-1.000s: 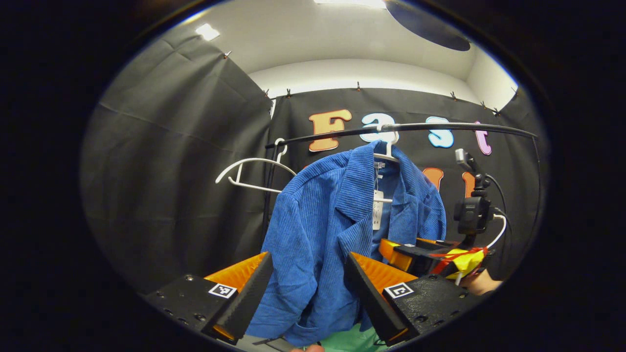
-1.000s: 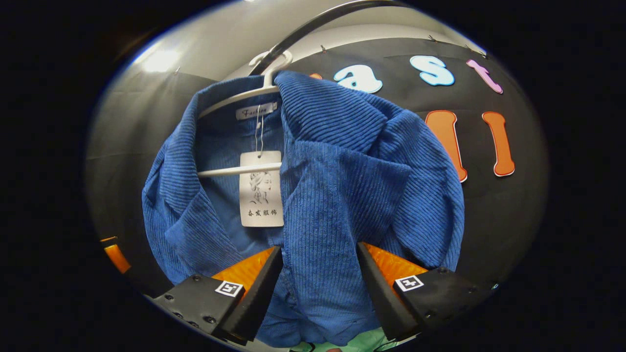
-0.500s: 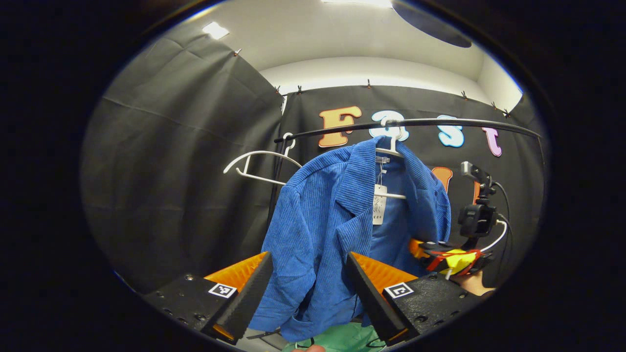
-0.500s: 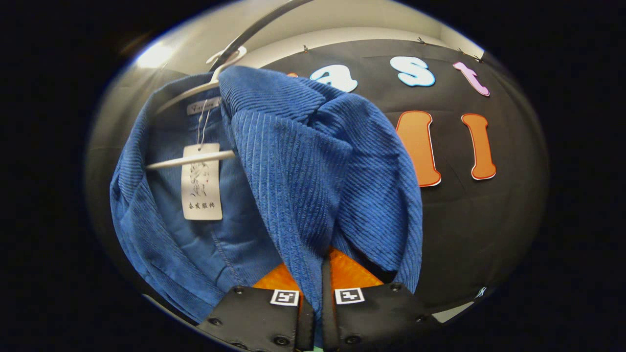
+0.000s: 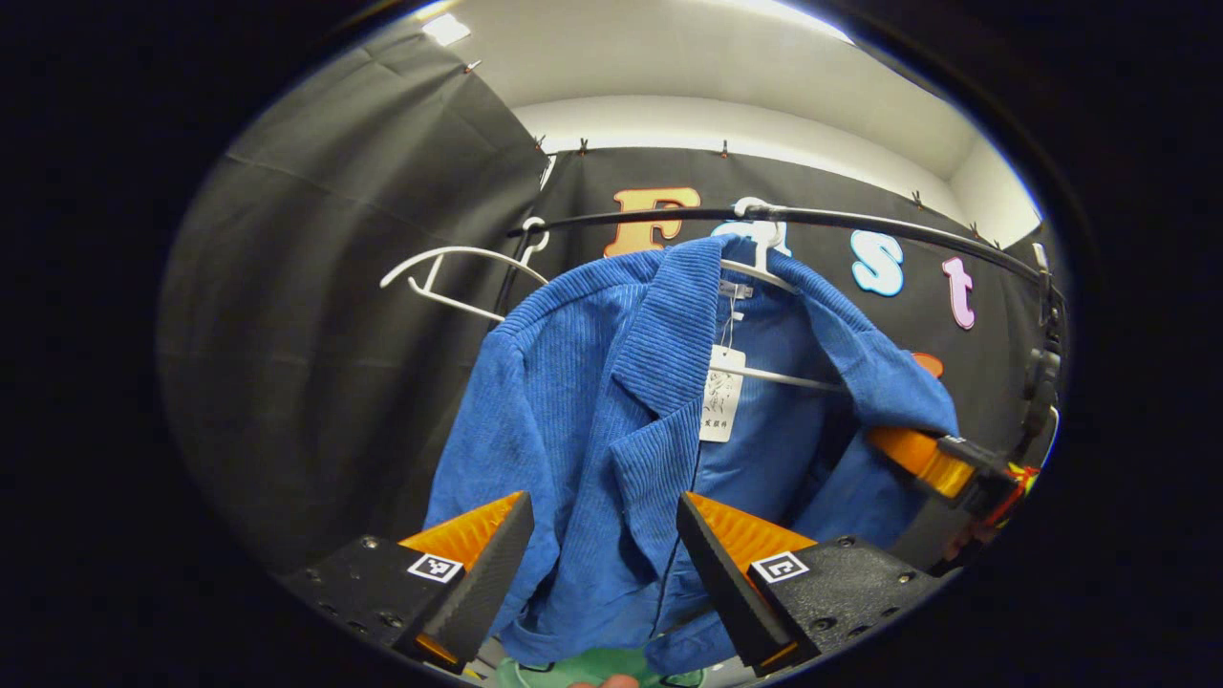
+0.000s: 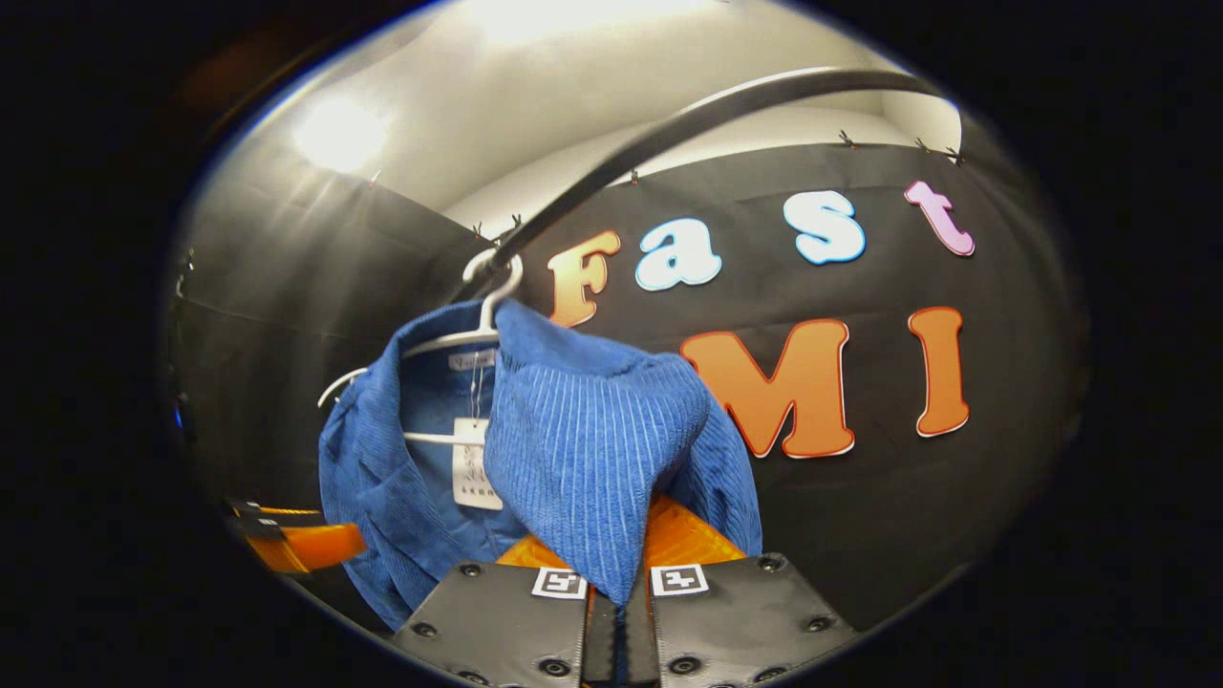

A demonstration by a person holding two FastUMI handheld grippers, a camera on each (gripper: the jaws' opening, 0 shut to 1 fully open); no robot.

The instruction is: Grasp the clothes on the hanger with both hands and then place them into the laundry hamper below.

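A blue corduroy jacket hangs on a white hanger whose hook sits over a black rail running across the booth in front of the black cloth wall. In the left gripper view, the left gripper has its jaws spread wide, one on each side of the jacket's left front panel near the hem; the cloth lies between the fingers, and neither finger clearly presses on it. A paper tag dangles from the collar, against the hanger's crossbar. A second white hanger, bare, hangs on the rail to the left of the jacket. At the right edge of that view the right gripper is at the jacket's other front panel, which is drawn out to the right. In the right gripper view, the right gripper has its jaws closed tight on a fold of the jacket, the cloth bunched up above the fingers while the collar is on the hanger. A strip of green shows low down, below the jacket's hem.
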